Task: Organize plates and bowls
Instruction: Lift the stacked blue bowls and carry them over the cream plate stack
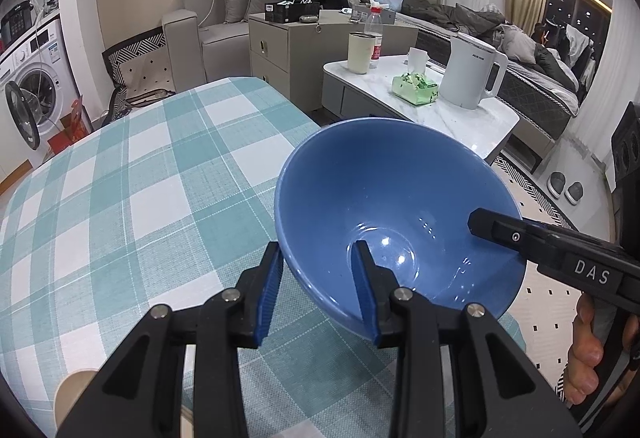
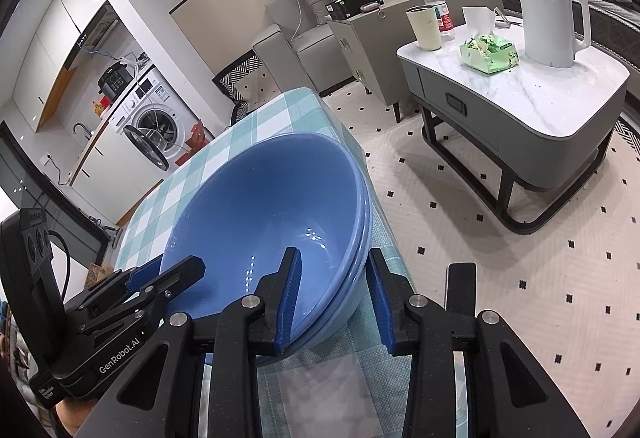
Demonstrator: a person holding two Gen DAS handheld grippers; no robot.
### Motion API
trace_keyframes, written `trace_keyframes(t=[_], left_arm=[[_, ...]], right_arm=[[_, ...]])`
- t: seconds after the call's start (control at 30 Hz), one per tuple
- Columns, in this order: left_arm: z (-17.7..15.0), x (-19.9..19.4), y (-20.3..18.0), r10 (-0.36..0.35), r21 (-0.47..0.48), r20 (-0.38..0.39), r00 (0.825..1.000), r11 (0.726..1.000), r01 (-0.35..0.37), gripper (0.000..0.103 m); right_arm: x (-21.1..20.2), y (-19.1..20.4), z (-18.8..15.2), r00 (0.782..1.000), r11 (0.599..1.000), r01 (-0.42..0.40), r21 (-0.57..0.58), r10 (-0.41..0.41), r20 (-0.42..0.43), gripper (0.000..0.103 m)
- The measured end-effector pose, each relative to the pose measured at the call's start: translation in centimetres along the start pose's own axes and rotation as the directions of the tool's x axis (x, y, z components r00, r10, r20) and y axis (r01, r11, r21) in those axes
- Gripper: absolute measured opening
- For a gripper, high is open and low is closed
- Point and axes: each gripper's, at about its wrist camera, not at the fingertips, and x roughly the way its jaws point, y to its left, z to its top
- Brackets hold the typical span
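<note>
We see two blue bowls (image 2: 280,222) nested at the near right edge of the checked table (image 1: 120,166). Left gripper (image 1: 318,290) and right gripper (image 2: 334,298) each straddle the rim, jaws narrowed onto it, so both grip. Stacking looks done; letting go and any plates remain. No plates in view.

Left tongs (image 1: 318,278) and right tongs (image 2: 334,286) both angled down, clamped.
</note>
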Motion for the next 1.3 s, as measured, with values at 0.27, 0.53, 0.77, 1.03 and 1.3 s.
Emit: trace_keyframes(t=[0.27, 0.53, 0.77, 1.03, 1.3], left_arm=[[0.0, -0.4, 0.3, 0.004, -0.003, 0.003, 1.000, 1.000, -0.004, 0.034], [0.0, -1.2, 0.6, 0.009, -0.006, 0.019, 1.000, 1.000, -0.009, 0.034], [-0.1, -2.3, 0.8, 0.011, -0.008, 0.036, 0.999, 1.000, -0.011, 0.034], [-0.4, -3.9, 1.4, 0.029, -0.016, 0.058, 0.998, 0.999, -0.028, 0.034], [-1.0, -5.9, 2.5, 0.040, -0.037, 0.077, 0.996, 0.999, -0.038, 0.034]], right_arm=[[0.1, 0.2, 0.0, 1.000, 1.000, -0.007, -0.002, 0.007, 0.000, 0.035], [-0.1, 0.7, 0.0, 1.000, 1.000, -0.019, -0.021, 0.019, 0.011, 0.035], [-0.8, 1.2, 0.0, 0.999, 0.998, -0.041, -0.038, 0.042, 0.027, 0.035], [-1.8, 2.6, -0.2, 0.997, 0.995, -0.059, -0.078, 0.063, 0.045, 0.035], [-3.1, 4.2, -0.6, 0.994, 0.990, -0.086, -0.112, 0.093, 0.060, 0.035]])
